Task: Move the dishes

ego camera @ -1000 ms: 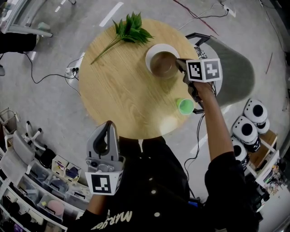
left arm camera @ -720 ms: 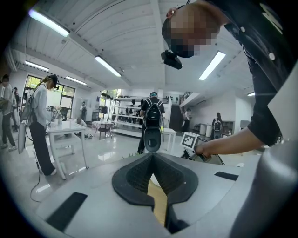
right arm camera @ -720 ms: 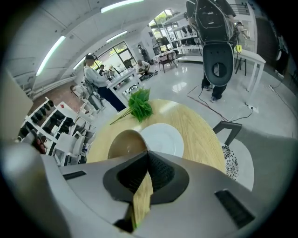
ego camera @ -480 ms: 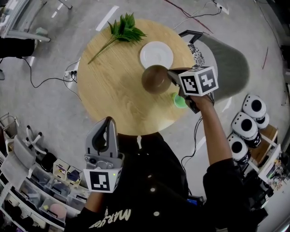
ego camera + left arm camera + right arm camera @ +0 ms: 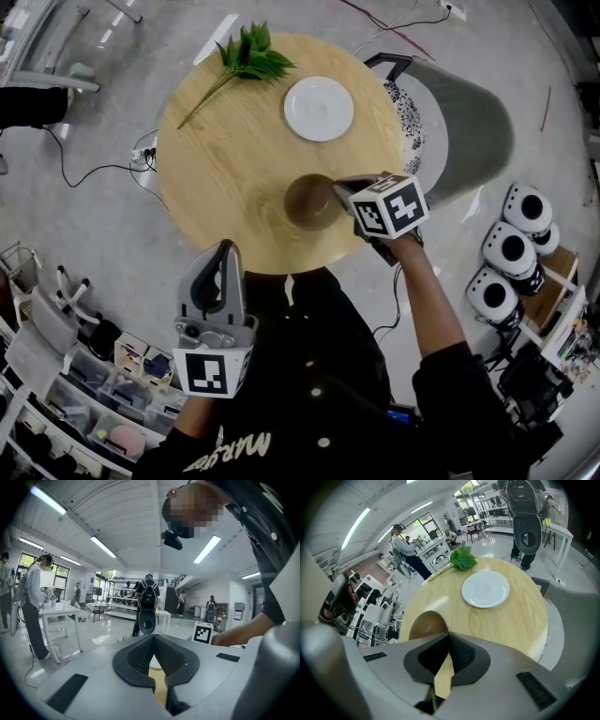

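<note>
1. Head view: a round wooden table [image 5: 225,178] carries a white plate [image 5: 320,108] on its far side and a leafy green sprig [image 5: 246,56] at its far-left rim. The two lie apart.
2. Head view: the brown bowl [image 5: 309,200] sits over the near part of the table, well apart from the white plate. The right gripper [image 5: 342,190] meets it from the right with its marker cube [image 5: 389,206] turned upward. The contact itself is too small to read here.
3. Right gripper view: the right gripper [image 5: 449,637] is pinched on the rim of the brown bowl [image 5: 422,625], with its pads pressed against the thin wall. The white plate [image 5: 485,588] and the green sprig [image 5: 463,557] lie beyond. Neither view settles whether the bowl rests on the wood or hangs clear of it.
4. Head view: the left gripper [image 5: 223,262] is held off the table, close to the person's torso, with its jaws pointing toward the table's near edge.
5. Left gripper view: the left gripper [image 5: 153,639] has its pads pressed together at the tips with nothing between them. A sliver of wood shows in the gap beneath. Only this view shows the room: ceiling light strips [image 5: 104,547] and standing people [image 5: 36,602].
</note>
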### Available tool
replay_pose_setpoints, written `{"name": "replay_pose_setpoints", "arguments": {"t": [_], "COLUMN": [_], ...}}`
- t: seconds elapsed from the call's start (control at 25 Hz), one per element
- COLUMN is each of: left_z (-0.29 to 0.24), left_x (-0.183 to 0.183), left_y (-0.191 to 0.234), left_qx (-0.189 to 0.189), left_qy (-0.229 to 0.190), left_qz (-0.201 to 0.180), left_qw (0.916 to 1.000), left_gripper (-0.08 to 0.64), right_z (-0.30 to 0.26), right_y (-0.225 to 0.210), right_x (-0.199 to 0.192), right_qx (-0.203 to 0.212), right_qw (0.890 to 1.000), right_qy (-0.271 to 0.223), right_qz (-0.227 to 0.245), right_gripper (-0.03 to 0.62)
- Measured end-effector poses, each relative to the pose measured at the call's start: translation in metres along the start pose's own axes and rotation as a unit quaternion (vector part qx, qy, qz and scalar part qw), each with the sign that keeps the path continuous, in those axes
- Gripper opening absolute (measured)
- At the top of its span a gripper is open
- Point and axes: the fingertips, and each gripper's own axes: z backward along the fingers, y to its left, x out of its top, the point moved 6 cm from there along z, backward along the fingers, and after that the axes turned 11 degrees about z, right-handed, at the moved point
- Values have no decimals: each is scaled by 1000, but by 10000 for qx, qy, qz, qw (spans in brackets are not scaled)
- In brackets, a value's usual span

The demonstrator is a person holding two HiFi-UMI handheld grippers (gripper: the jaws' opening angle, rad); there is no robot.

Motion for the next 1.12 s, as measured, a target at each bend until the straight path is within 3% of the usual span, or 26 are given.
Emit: {"name": "replay_pose_setpoints", "arguments": {"t": [0.52,1.12], "left_z": [3,4], "left_x": [-15,-22], "left_y": [2,4], "left_qx": [-39,-70], "left_qy": [151,254], "left_qz": [13,18], "left_qw": [9999,9997], "left_gripper": [17,17], "right_z": [-27,-37], "right_y": [27,28], "right_x": [-48,-63], "right_qx": [-23,-168], "right_qw": [9991,9993], "right_qy": [88,5], "right_qz": [-425,-348], "right_gripper": [3,6]}}
